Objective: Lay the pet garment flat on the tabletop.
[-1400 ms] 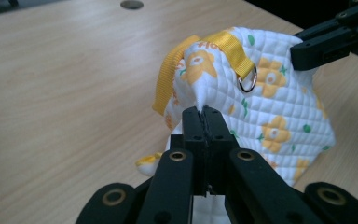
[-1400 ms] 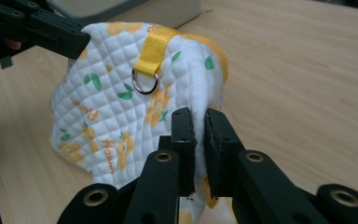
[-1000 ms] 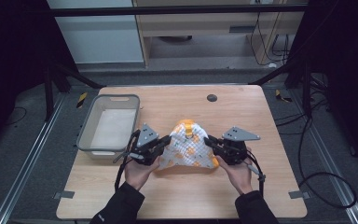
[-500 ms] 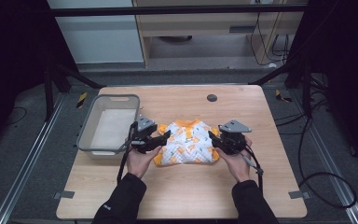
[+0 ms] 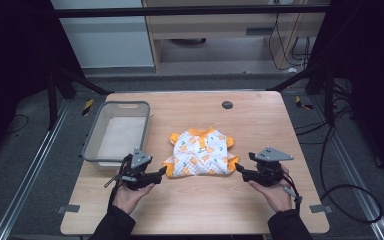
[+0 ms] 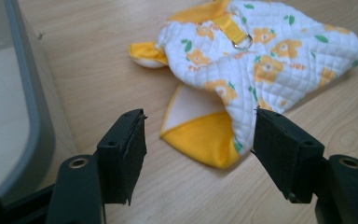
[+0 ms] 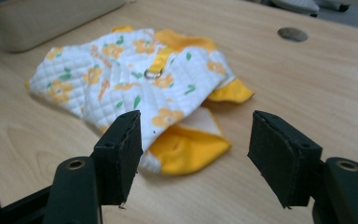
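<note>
A small quilted white garment (image 5: 200,153) with orange flowers and yellow trim lies flat on the wooden table (image 5: 260,120). My left gripper (image 5: 161,172) is open just off its near left corner, touching nothing. In the left gripper view the garment (image 6: 256,60) spreads beyond the open left gripper (image 6: 200,140), its yellow flap nearest. My right gripper (image 5: 240,170) is open at the garment's near right corner. In the right gripper view the garment (image 7: 130,70) lies ahead of the open right gripper (image 7: 196,147), a metal ring (image 7: 150,73) on its yellow strap.
A grey plastic bin (image 5: 117,132) stands on the table's left side, close to my left gripper; its wall (image 6: 32,116) fills the left gripper view's left edge. A dark round hole (image 5: 227,104) marks the table's far side. Bare wood lies near the front edge.
Both grippers have let go of the garment and drawn back toward the person. The garment, held up a second ago, now lies flat on the table.
</note>
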The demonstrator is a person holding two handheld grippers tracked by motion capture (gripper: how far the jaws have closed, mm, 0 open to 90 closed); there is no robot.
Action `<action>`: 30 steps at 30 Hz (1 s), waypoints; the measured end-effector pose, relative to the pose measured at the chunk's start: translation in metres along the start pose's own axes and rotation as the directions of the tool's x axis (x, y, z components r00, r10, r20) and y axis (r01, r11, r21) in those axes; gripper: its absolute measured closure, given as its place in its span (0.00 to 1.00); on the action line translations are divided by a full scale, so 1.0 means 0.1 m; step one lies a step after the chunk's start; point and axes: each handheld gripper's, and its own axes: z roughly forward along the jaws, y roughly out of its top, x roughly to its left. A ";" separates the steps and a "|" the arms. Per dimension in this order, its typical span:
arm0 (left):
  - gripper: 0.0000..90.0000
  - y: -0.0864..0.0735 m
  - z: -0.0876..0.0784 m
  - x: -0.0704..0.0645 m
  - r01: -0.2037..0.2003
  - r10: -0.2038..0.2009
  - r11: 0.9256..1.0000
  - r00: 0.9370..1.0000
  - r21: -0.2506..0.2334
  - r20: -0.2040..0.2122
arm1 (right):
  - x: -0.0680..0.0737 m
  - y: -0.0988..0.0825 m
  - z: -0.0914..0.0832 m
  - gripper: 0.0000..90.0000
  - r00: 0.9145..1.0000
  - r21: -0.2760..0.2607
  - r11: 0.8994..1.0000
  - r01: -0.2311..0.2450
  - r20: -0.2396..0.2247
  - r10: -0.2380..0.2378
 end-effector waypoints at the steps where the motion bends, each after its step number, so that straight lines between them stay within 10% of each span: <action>1: 0.38 -0.04 0.02 -0.01 -0.005 0.005 1.000 1.000 0.007 0.005 | 0.00 0.00 0.00 0.38 1.000 0.000 1.000 0.000 0.000 0.000; 21: 0.39 -0.17 0.45 -0.24 -0.068 0.065 0.992 0.997 0.103 0.037 | 0.19 -0.23 0.55 0.56 0.992 0.155 0.985 0.075 -0.108 -0.059; 30: 0.66 -0.20 0.56 -0.27 -0.061 0.051 0.984 0.997 0.165 0.059 | 0.20 -0.23 0.59 0.80 0.990 0.187 0.978 0.097 -0.114 -0.076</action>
